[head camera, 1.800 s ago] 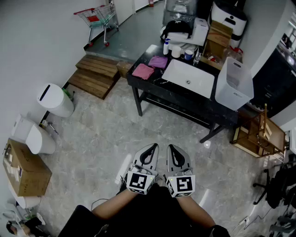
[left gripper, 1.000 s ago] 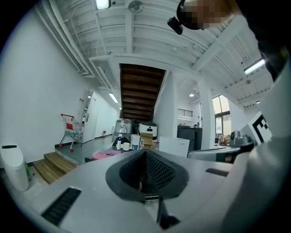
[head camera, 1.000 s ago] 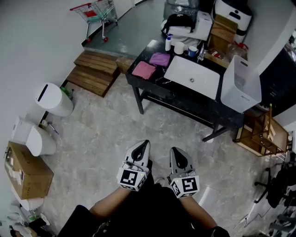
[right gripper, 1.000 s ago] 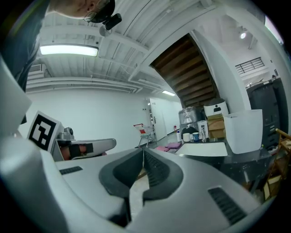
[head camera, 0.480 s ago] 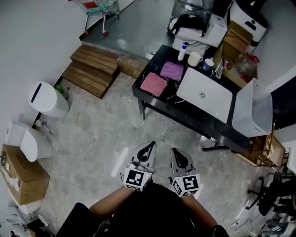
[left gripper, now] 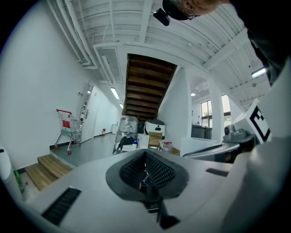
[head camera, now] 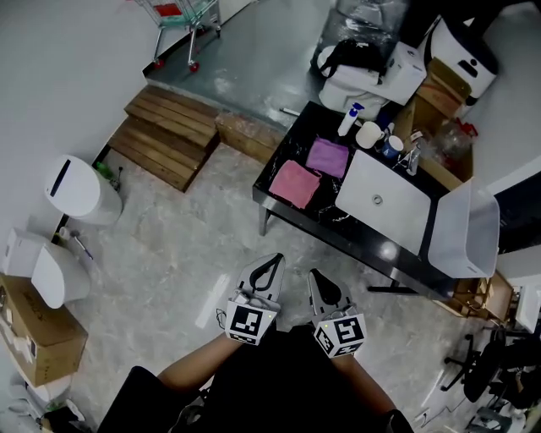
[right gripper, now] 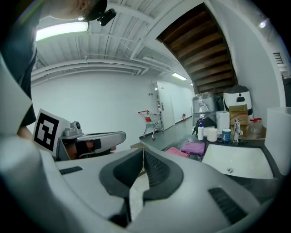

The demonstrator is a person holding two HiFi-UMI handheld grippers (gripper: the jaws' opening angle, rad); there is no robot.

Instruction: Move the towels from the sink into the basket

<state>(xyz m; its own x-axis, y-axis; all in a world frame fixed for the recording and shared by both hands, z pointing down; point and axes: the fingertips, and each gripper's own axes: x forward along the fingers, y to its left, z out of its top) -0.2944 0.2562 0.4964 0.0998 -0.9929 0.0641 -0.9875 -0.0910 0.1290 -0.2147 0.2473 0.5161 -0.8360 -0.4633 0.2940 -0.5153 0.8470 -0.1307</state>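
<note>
Two towels lie on the black counter (head camera: 279,196), not in the sink: a pink towel (head camera: 296,183) (right gripper: 177,152) and a purple towel (head camera: 327,156) (right gripper: 194,147). To their right the white sink (head camera: 385,203) (right gripper: 236,161) shows no towel inside. A white basket (head camera: 463,230) stands at the counter's right end. My left gripper (head camera: 269,265) (left gripper: 145,157) and right gripper (head camera: 319,281) (right gripper: 142,154) are side by side over the floor, short of the counter. Both are shut and hold nothing.
A soap bottle (head camera: 350,119), cups (head camera: 369,134) and a faucet (head camera: 414,156) stand along the counter's back. Wooden steps (head camera: 165,139), a shopping cart (head camera: 182,13) and a white bin (head camera: 76,190) are at the left. A cardboard box (head camera: 34,330) sits lower left.
The counter with the towels, sink and basket has come nearer and lower in the head view. Both grippers have travelled forward with it, still shut and side by side.
</note>
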